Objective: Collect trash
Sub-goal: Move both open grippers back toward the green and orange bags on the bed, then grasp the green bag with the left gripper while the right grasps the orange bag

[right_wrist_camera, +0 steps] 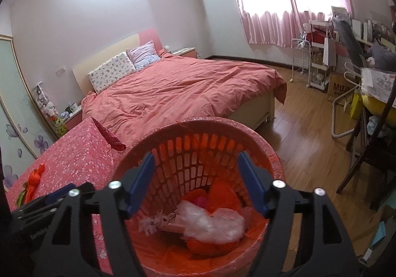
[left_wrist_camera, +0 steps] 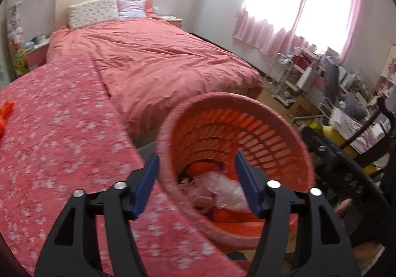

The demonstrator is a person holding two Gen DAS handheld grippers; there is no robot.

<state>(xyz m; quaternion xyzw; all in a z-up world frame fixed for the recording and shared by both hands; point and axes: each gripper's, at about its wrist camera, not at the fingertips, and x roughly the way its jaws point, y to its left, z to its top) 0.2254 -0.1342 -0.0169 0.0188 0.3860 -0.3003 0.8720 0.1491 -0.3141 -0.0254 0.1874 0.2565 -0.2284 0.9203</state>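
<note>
Both hand-held grippers, left (left_wrist_camera: pixel 195 168) and right (right_wrist_camera: pixel 195 165), gape empty over the orange basket (right_wrist_camera: pixel 259 139); only the right view shows the wooden floor (right_wrist_camera: pixel 304 133).

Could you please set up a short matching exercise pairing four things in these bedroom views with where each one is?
Things:
1. clear plastic bag
2. orange bundle
3. floral pillow
4. pink curtain

Places:
A. at the head of the bed
B. inside the orange basket
C. over the window
D. on the flowered blanket

Pairs: 1-B, 2-D, 3-A, 4-C
</note>
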